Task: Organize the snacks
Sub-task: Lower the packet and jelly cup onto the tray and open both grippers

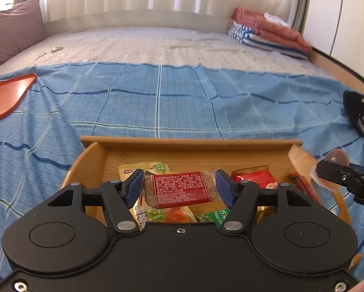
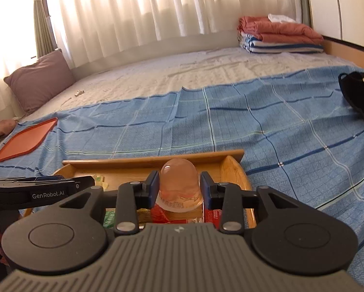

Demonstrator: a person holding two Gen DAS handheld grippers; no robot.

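The orange tray is cut off at the left wrist view's edge.

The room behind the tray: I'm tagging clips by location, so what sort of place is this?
Most likely a bedroom: a wide bed with a pillow, folded blankets and a curtained window.

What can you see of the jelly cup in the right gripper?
The jelly cup is a small dome of clear plastic holding pale orange-pink jelly, with a flat printed foil lid. It lies on its side, dome pointing away from the right wrist camera, lid towards it. The right gripper is shut on it, blue pads pressing either side. It hangs above the wooden tray of snack packets, touching nothing else that shows. In the left wrist view it shows only partly, at that tray's right end.
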